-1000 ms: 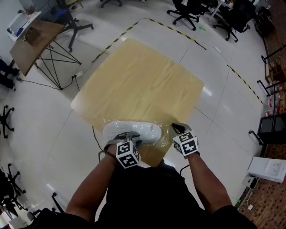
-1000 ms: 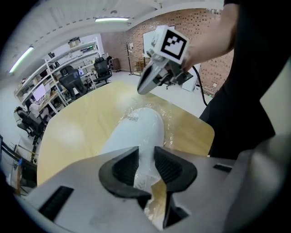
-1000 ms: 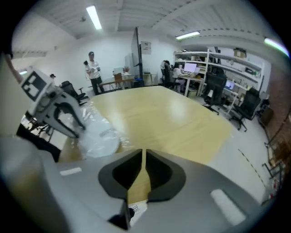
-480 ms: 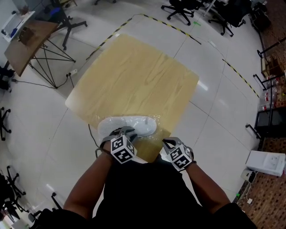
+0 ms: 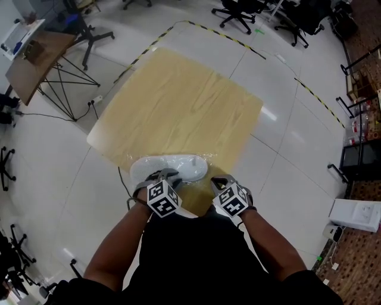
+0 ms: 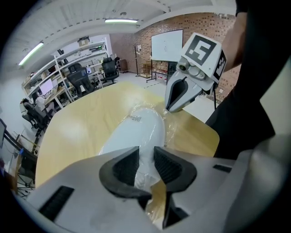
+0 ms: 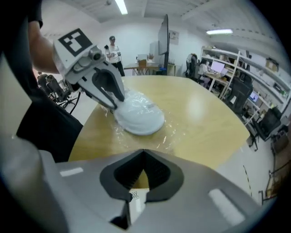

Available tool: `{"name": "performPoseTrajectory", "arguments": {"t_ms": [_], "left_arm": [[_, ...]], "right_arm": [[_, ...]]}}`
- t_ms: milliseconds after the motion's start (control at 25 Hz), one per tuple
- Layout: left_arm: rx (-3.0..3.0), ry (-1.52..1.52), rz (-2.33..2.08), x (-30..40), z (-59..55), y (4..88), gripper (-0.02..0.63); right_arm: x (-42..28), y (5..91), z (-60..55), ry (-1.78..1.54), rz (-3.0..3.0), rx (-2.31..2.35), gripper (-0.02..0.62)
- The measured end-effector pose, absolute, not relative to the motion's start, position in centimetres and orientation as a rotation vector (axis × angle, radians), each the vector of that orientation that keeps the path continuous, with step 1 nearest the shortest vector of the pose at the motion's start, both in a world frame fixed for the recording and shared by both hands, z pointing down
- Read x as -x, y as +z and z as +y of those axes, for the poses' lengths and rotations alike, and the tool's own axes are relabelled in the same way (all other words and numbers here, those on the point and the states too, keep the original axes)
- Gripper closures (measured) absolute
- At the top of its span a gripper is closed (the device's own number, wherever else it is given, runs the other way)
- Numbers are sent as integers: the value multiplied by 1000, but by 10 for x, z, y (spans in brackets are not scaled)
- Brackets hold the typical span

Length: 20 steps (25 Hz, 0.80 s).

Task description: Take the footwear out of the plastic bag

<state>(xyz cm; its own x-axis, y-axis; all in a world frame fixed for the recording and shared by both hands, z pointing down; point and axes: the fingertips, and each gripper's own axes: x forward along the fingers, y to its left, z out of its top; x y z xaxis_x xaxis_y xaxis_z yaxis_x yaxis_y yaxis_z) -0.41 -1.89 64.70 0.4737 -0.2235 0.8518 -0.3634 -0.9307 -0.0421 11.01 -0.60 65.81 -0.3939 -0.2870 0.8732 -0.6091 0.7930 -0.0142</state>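
Note:
A white shoe lies inside a clear plastic bag on the near corner of the wooden table. My left gripper is shut on the shoe's heel end through the film; in the left gripper view its pads press the white shoe. My right gripper sits just right of the shoe, near the table edge. In the right gripper view its jaws are shut, pinching the bag's loose edge, with a white label showing behind them. The shoe lies ahead of it.
A folding table stands at the far left, office chairs at the back. Yellow-black tape marks the floor. A white box sits at the right. A cable hangs by the table's near-left edge.
My right gripper has drawn back from the shoe's right side toward the person and shifted left, its jaws closing. The left gripper keeps its hold on the shoe.

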Motion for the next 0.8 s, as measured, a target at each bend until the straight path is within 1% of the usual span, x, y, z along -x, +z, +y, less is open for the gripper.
{"name": "performPoseTrajectory", "arguments": {"t_ms": [360, 600, 800], "left_arm": [[-2588, 1400, -563, 3, -19, 646, 499], [-2585, 1389, -530, 3, -18, 647, 499], [-2585, 1391, -532, 4, -17, 649, 499]], "right_arm": [[-136, 660, 27, 478, -2069, -688, 592], [-133, 662, 26, 651, -1949, -669, 592], [-130, 665, 28, 470, -1841, -585, 591]]}}
